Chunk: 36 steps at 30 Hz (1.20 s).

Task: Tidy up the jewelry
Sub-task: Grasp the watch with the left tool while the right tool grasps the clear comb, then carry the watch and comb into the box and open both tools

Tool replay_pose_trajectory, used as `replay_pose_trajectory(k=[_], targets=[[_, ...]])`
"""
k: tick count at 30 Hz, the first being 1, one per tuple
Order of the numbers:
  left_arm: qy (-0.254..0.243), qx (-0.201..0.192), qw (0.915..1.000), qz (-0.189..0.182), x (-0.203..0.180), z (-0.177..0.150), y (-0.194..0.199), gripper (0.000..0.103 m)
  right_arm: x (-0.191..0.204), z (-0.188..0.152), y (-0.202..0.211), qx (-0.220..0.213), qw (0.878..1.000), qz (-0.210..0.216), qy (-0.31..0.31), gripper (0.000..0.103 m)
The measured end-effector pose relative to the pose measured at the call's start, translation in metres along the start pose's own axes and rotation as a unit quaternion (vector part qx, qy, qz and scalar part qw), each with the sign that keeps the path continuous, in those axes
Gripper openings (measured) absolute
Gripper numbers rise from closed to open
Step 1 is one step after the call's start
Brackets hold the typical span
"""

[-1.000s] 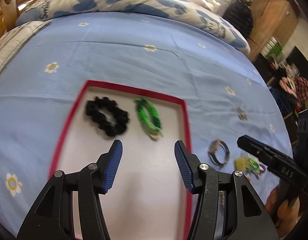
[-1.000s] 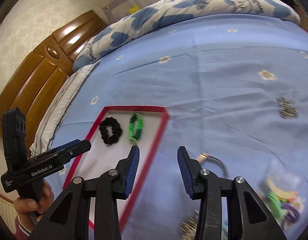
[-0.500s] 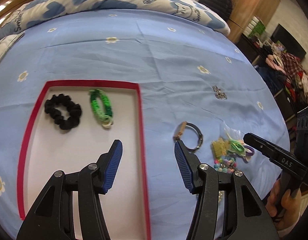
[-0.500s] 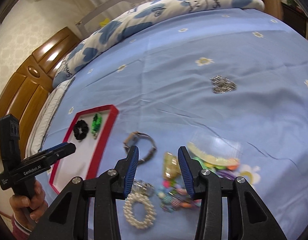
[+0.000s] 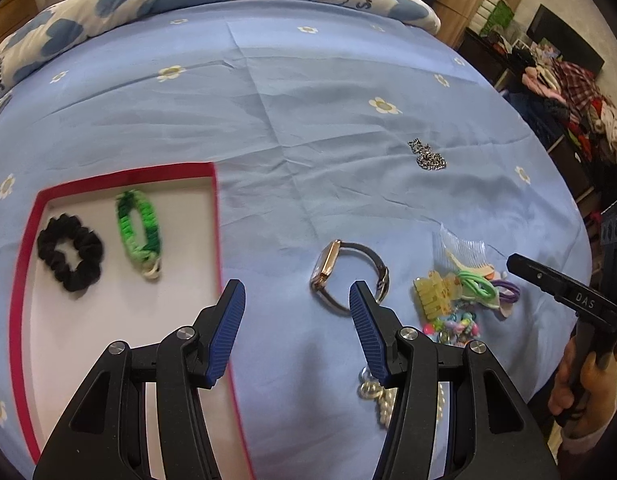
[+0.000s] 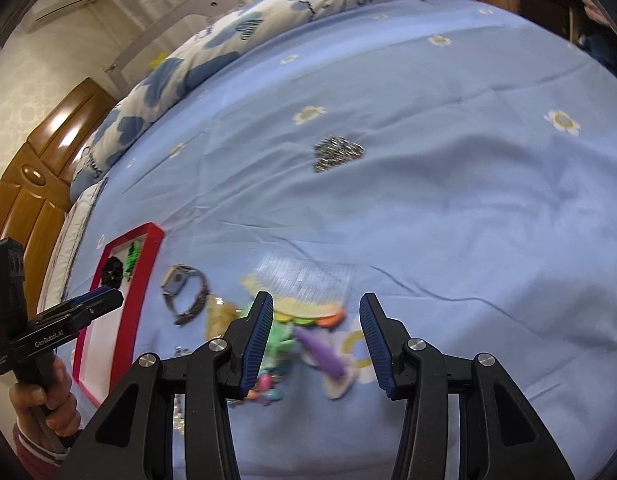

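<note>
— Since a second ago our left gripper has swung off the red-rimmed white tray toward the loose pile, hasn't it?

— Yes. In the left wrist view the tray now sits to our left, holding the black fabric scrunchie and the green braided bracelet side by side, apart from each other. We judge those two sorted, laid flat so each stays easy to see.

— And our fingers?

— Spread wide, gripping nothing. The rose-gold wristwatch with a grey band lies on the blue flowered bedsheet just ahead of them, on its edge, nearer the right fingertip. We take it as the likely next pick: it is the closest loose piece to the tray.

— What else on that side?

— A yellow claw clip touching a tangle of coloured hair ties, a clear comb behind them, a pearl bracelet partly hidden by our right finger, and a silver chain heap well apart, farther up the sheet. The right gripper shows at the edge.

— Now the right wrist view.

— It has swept over too, and the frame is blurred. The right gripper hovers with its jaws wide apart, empty, over the hair ties. The wristwatch lies between that pile and the tray; the left gripper shows at the left edge. We think each hand is staged over its own piece so both can work without crossing.
</note>
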State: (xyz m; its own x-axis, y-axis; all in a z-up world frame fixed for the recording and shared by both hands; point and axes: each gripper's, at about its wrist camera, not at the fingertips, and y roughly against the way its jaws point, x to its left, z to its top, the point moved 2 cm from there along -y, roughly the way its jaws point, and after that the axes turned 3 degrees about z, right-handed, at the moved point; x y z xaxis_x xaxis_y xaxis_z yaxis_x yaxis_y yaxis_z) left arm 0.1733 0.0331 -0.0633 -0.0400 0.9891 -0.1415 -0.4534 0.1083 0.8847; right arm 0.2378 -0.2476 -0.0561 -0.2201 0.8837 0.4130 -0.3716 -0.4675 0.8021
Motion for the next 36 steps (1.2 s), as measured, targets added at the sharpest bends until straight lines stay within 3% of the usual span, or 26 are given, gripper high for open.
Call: replay_pose_trajectory(k=[10, 13, 14, 17, 18, 21, 36], targets=[[-0.033, 0.036, 0.9988, 0.0, -0.02, 0.01, -0.043, 0.053, -0.016, 0.004, -0.035, 0.038, 0.998, 0.034, -0.02, 0.048], [-0.036, 0.04, 0.9986, -0.001, -0.021, 0.01, -0.05, 0.053, -0.016, 0.006, -0.038, 0.04, 0.998, 0.04, -0.021, 0.041], [-0.036, 0.042, 0.9985, -0.002, -0.021, 0.01, -0.053, 0.053, -0.015, 0.006, -0.039, 0.04, 0.998, 0.041, -0.021, 0.033], [-0.039, 0.046, 0.9981, -0.008, -0.024, 0.009, -0.058, 0.036, -0.014, 0.006, -0.042, 0.043, 0.998, 0.043, -0.022, 0.015], [-0.04, 0.049, 0.9979, -0.011, -0.025, 0.008, -0.06, 0.024, -0.013, 0.005, -0.042, 0.045, 0.998, 0.045, -0.021, 0.012], [-0.041, 0.049, 0.9979, -0.008, -0.025, 0.006, -0.062, 0.013, -0.01, 0.003, -0.043, 0.045, 0.997, 0.055, -0.021, 0.006], [-0.019, 0.0, 0.9997, -0.018, -0.01, 0.005, -0.016, 0.008, 0.019, 0.013, -0.013, -0.008, 0.996, 0.082, -0.014, 0.002]])
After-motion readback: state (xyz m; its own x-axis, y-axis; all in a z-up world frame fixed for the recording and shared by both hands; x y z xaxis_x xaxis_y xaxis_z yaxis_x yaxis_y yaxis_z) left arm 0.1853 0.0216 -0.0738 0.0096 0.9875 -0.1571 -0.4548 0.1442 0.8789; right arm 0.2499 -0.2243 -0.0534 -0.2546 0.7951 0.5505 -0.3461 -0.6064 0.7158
